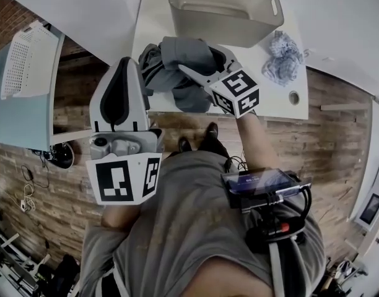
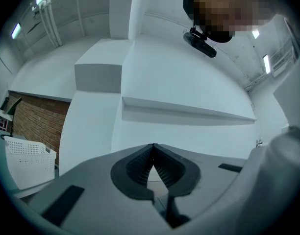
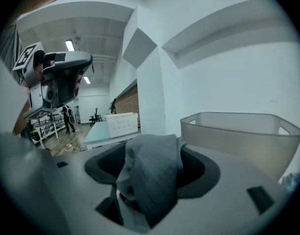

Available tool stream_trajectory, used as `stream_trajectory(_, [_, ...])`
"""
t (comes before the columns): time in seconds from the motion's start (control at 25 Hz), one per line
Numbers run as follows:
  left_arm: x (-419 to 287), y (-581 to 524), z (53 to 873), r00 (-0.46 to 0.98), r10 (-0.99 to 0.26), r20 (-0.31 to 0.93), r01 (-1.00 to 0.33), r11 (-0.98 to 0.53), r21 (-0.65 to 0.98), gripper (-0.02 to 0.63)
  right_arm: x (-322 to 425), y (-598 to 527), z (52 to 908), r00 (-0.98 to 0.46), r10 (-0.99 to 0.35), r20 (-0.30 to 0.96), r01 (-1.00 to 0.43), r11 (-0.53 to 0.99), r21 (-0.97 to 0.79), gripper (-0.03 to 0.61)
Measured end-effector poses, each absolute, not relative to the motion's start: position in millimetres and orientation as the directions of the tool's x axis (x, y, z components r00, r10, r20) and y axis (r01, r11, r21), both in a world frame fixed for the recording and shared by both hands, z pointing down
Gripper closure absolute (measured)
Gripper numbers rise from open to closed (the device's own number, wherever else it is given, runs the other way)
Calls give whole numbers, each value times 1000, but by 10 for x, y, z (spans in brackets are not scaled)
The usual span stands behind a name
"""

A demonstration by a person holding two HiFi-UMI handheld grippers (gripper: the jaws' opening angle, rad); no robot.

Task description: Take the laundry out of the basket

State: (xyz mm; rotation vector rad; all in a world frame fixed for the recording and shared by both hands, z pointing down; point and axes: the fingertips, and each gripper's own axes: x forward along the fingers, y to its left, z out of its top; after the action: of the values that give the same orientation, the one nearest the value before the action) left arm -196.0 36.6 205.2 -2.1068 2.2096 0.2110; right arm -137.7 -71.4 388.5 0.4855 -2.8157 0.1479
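Your left gripper [image 2: 153, 147] is closed on nothing. Your right gripper [image 3: 155, 150] stands open, with the crumpled grey garment [image 3: 152, 180] draped loosely between its jaws at the white table's [image 1: 282, 101] near edge. Beyond is the beige basket [image 1: 226, 17], and brick-patterned floor [image 1: 72, 184] surrounds the table.

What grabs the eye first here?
A grey garment heaped on the white table's near edge, in front of the pale basket, lies between the right gripper's open jaws. The left gripper hangs at the left, jaws together and empty; a crumpled patterned cloth lies right of the basket.
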Motion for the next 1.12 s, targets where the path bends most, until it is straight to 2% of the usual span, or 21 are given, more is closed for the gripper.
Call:
stream_trajectory(0.12, [-1823, 272, 2030, -16, -987, -159, -999, 7, 51, 606, -1190, -689, 3855, -888, -323, 327, -350, 937, -25, 237])
stream_trajectory(0.24, [-1668, 181, 1988, 19, -985, -169, -998, -28, 52, 606, -951, -768, 3706, -878, -369, 305, -393, 919, -20, 232])
stream_trajectory(0.6, [-1389, -112, 1978, 40, -980, -195, -998, -48, 33, 606, -550, -823, 2839, -870, -491, 34, -492, 871, -3, 276])
stream_trajectory(0.92, [-1176, -273, 1915, 69, -974, -217, -997, -76, 20, 606, -438, -657, 2321, -838, -529, -131, -534, 846, 0, 507])
stream_trajectory(1.12, [-1092, -313, 1910, 72, -970, -231, -997, -74, 0, 606, -410, -605, 2205, -811, -564, -154, -574, 819, 23, 552])
